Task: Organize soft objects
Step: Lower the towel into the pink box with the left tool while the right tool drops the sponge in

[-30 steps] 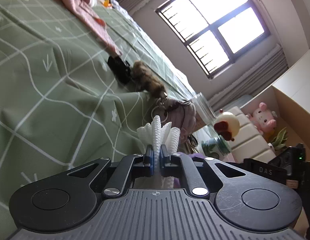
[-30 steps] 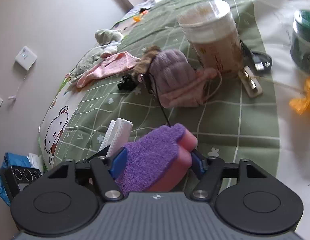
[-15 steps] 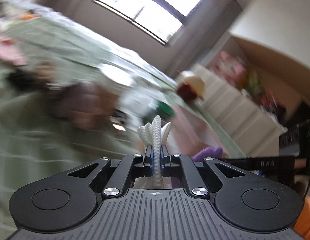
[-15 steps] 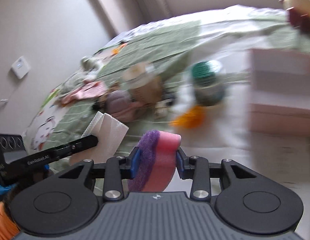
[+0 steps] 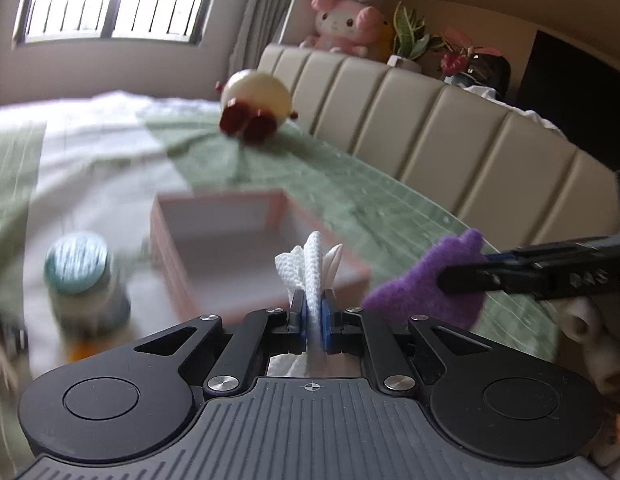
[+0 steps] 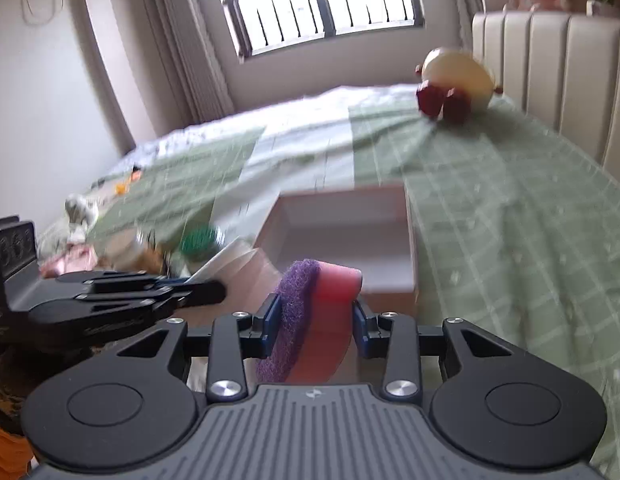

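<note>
My left gripper is shut on a folded white paper towel, held just in front of an open pink box on the bed. My right gripper is shut on a sponge with a purple scrub side and a pink side, also just short of the pink box. In the left wrist view the sponge and right gripper show at the right. In the right wrist view the left gripper shows at the left with the towel.
A green-lidded jar stands left of the box. A cream and red round plush lies near the padded headboard. A pink plush and plants sit on the shelf behind. Clothes and a clear jar lie far left.
Both grippers have swung away from the pile of clothes and jars toward the headboard end of the bed. The pink box is now right in front of both. Both grips are unchanged.
</note>
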Demonstrator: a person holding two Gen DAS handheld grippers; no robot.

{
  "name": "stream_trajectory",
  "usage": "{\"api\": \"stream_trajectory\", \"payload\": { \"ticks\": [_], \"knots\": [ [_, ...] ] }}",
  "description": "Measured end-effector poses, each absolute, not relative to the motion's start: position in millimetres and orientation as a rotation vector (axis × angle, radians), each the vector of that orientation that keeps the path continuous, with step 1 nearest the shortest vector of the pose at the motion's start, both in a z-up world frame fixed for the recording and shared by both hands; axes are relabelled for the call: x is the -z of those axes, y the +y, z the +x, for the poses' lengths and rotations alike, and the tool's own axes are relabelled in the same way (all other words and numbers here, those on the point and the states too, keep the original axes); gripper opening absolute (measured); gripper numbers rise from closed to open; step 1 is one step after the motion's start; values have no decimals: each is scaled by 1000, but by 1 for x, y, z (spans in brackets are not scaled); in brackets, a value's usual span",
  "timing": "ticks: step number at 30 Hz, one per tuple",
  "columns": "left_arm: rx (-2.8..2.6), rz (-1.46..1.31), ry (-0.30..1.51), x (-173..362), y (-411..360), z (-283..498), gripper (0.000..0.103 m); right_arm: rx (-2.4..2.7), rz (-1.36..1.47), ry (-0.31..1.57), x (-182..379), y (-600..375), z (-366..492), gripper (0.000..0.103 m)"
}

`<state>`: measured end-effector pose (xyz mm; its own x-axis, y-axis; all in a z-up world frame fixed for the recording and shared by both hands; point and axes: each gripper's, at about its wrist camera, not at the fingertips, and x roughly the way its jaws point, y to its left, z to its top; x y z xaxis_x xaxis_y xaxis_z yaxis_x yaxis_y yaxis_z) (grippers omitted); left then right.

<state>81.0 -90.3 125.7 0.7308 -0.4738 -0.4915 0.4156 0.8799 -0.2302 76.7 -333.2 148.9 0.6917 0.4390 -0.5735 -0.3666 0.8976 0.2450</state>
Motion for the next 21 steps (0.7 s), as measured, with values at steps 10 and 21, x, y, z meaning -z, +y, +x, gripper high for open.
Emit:
{"api": "stream_trajectory", "payload": {
  "ticks": [10, 21],
  "knots": [
    [416, 5, 494, -166, -113, 180, 15, -402, 212, 616, -133, -313, 186, 40],
    [390, 63, 640, -119, -111, 197, 17, -300, 222, 708, -99, -321, 187, 63]
  ]
}}
